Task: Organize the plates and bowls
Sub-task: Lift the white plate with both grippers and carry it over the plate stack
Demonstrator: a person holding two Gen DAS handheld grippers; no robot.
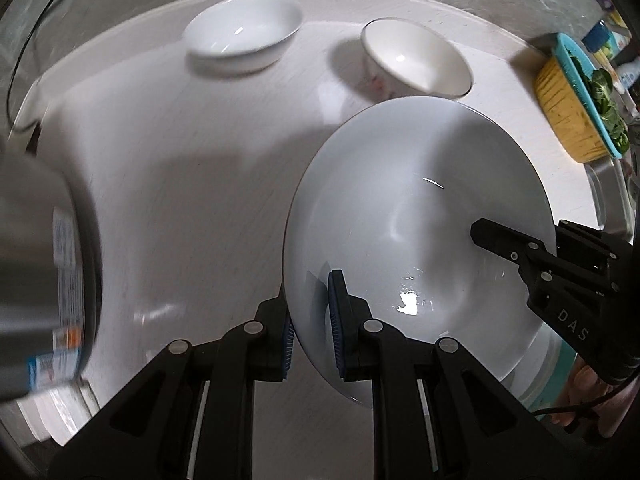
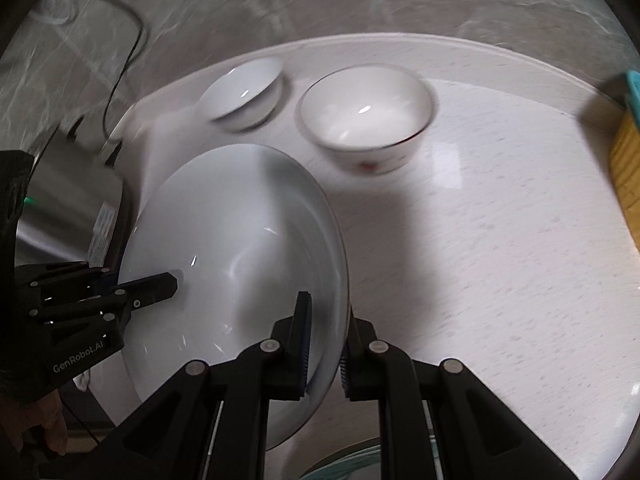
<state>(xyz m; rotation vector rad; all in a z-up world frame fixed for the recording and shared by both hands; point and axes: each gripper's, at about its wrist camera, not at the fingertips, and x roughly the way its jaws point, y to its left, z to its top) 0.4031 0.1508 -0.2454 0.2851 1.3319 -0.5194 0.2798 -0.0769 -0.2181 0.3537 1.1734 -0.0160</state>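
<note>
Black tongs point(image 1: 311, 320), blue pads point(image 1: 335, 312), silver screws point(image 1: 372, 325)

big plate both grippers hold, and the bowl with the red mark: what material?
Plate: likely glazed ceramic or porcelain; white, glossy, with sharp highlights. Opal glass is possible. Bowl with the red mark: looks like glazed porcelain; shiny white inside, thin dark rim line, red printed decoration on the outside.
</note>
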